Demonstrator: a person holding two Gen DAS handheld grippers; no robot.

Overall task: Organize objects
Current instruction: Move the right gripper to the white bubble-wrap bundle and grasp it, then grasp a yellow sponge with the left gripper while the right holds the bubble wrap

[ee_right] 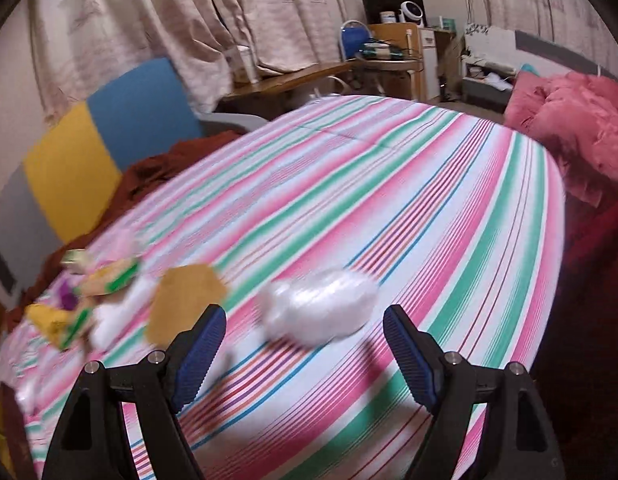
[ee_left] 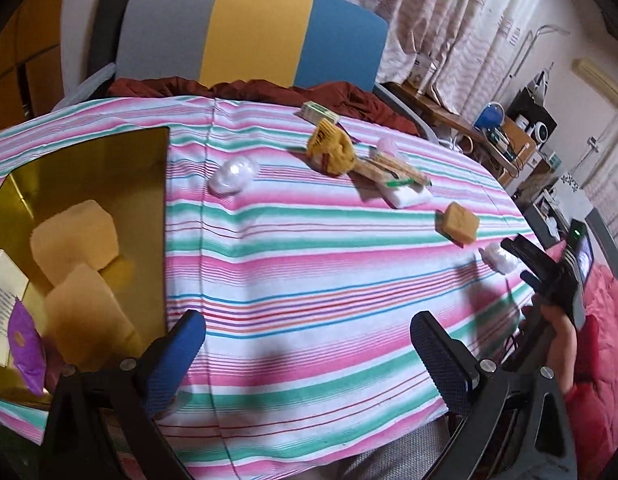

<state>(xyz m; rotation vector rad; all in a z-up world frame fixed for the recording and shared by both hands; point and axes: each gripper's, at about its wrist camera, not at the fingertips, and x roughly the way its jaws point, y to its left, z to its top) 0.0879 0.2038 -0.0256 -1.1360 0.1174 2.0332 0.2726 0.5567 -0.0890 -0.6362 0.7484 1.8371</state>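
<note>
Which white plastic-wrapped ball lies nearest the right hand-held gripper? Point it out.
The wrapped ball just ahead of the open right hand-held gripper, beside the tan sponge; the other ball lies near the gold tray.

Soft indoor light, heavy fisheye, one view smearing

Even, fairly dim light is falling from above, with the fingers [ee_right: 201, 348] casting soft shadows onto the striped cloth [ee_left: 309, 260]. The gold tray [ee_left: 89, 168] is giving off a dull glare. The left wrist view is staying mostly sharp, while the right wrist view is smearing badly, blurring the white wrapped bundle [ee_right: 321, 308] and the clutter [ee_right: 93, 300] at left. Both frames are bowing and darkening at the corners.
</note>
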